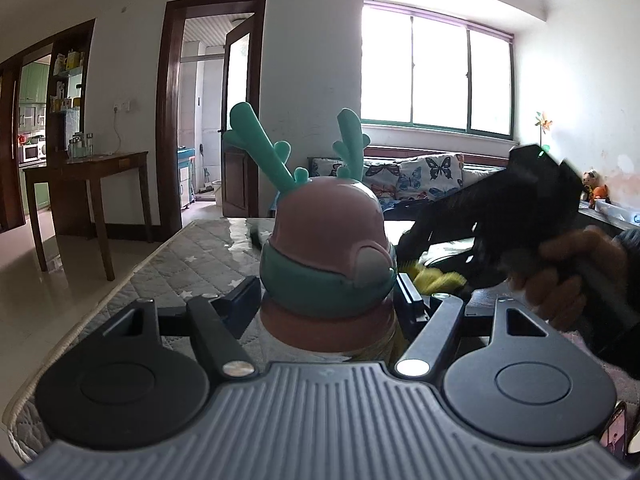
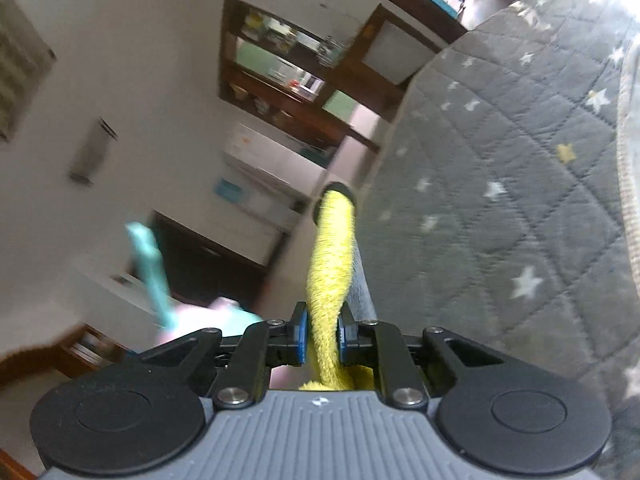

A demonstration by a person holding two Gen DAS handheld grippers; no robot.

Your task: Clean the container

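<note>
Quilted grey star-print mat (image 1: 168, 268), window (image 1: 436, 80) behind sofa (image 1: 420, 176), left claw (image 1: 326, 300) gripping antlered bottle (image 1: 324, 256), right claw (image 2: 322, 336) pinching yellow cloth (image 2: 330, 264)

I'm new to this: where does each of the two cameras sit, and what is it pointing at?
Left wrist: on the left gripper, facing the antlered bottle it clamps; the person's hand shows.
Right wrist: on the right gripper, rolled sideways, looking along the yellow brush it pinches, beside the quilted mat.
Shared: bottle, brush, mat.
</note>
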